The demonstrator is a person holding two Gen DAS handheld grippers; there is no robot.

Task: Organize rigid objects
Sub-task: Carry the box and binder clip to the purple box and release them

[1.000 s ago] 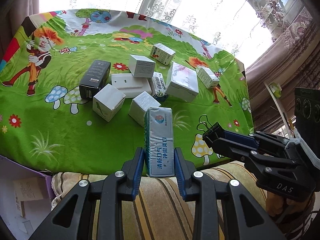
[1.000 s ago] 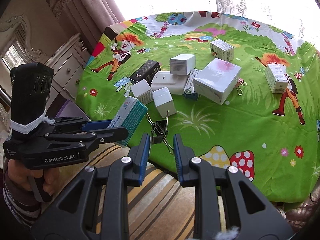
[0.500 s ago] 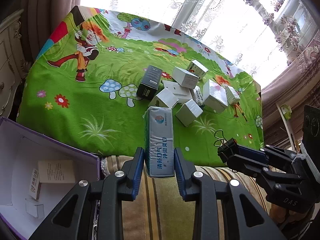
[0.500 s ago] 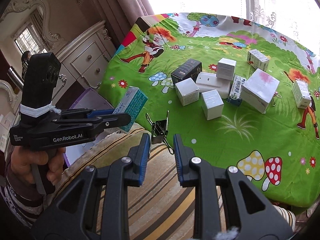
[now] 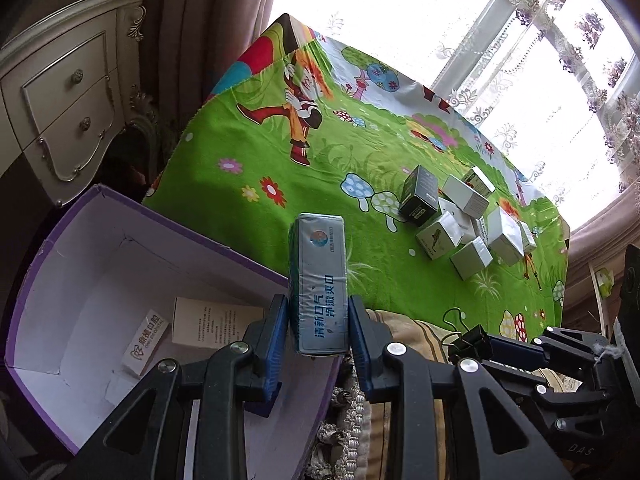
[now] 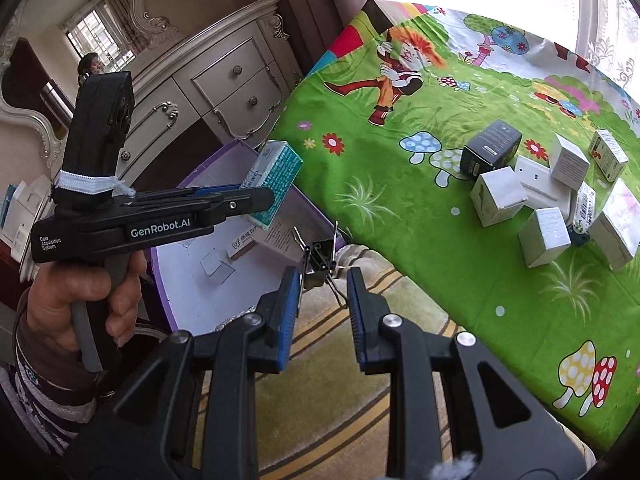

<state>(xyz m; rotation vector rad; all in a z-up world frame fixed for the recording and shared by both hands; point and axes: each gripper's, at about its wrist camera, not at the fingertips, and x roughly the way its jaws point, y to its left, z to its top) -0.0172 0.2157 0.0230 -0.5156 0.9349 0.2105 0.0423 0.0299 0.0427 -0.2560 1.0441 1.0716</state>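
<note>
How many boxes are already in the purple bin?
2: a small white box on the floor of the purple bin, and a larger white box right of it, partly behind the left gripper. More may be hidden there.

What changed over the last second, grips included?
Both hand-held grippers swung from over the green cartoon tablecloth toward the open purple cardboard box. The left stays clamped on the tall blue-grey carton, the right on the black binder clip. The cluster of small boxes hasn't shifted.
</note>
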